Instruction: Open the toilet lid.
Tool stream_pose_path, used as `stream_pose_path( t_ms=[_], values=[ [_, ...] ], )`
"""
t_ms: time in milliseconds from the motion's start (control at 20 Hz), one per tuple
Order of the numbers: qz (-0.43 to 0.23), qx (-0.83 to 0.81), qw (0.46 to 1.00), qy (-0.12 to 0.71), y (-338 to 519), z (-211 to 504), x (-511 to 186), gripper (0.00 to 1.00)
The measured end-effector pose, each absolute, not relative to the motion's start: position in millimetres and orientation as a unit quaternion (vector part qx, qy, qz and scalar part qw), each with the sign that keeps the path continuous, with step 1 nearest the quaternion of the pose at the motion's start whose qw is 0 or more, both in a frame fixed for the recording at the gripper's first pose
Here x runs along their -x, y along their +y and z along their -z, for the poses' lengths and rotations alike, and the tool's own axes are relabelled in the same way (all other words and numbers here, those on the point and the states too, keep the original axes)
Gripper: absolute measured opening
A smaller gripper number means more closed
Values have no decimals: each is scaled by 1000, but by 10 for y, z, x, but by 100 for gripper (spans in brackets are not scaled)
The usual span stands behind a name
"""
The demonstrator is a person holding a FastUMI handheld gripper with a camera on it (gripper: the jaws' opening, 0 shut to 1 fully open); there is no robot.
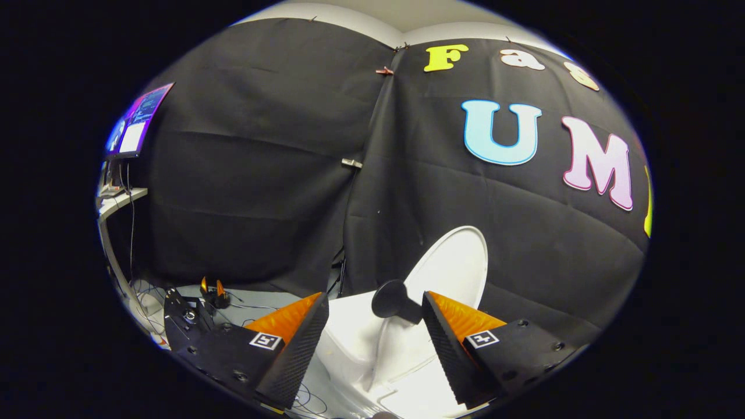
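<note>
Gripper (375, 343) spread wide on my feed, its two fingers well apart and pressing on nothing. Between them I see the white toilet (361, 349), its body running from just ahead of the fingertips back toward me. The toilet lid (457, 267) stands raised, tilted back toward the black cloth wall (262, 174), at about one o'clock from the gap between the fingers and just beyond the right fingertip. A dark round knob (391, 299) on a short stem sits at twelve o'clock from the gap, in front of the lid's lower edge; I think it is a handle fixed to the lid, but the fisheye bend makes that hard to confirm. Neither finger touches the knob or the lid.

Off at about nine o'clock from the left finger, on the floor (262, 299), lies a second gripper-like device (198, 302) among loose cables (145, 288). Higher at ten o'clock a lit monitor (137, 122) stands on a white bench (119, 201).
</note>
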State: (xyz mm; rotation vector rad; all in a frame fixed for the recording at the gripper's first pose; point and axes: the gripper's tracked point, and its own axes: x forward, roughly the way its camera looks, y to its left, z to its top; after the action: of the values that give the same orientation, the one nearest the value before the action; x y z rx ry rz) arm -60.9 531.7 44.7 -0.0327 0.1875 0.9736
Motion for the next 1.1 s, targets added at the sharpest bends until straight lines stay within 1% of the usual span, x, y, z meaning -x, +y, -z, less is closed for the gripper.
stream_pose_path(
  t_ms=[200,350,550,700,850,1000,1100],
  values=[
    [-442,-8,895,63,4778,-749,393,98],
    [-398,-28,916,45,4082,-828,146,98],
    [-316,-24,948,26,2948,-711,-246,98],
    [-230,-14,973,25,1885,-513,-507,98],
    [-149,-37,988,25,957,-370,-570,98],
    [-80,-21,996,19,242,-148,-533,98],
    [-63,-23,997,33,10,77,-480,98]
  ],
)
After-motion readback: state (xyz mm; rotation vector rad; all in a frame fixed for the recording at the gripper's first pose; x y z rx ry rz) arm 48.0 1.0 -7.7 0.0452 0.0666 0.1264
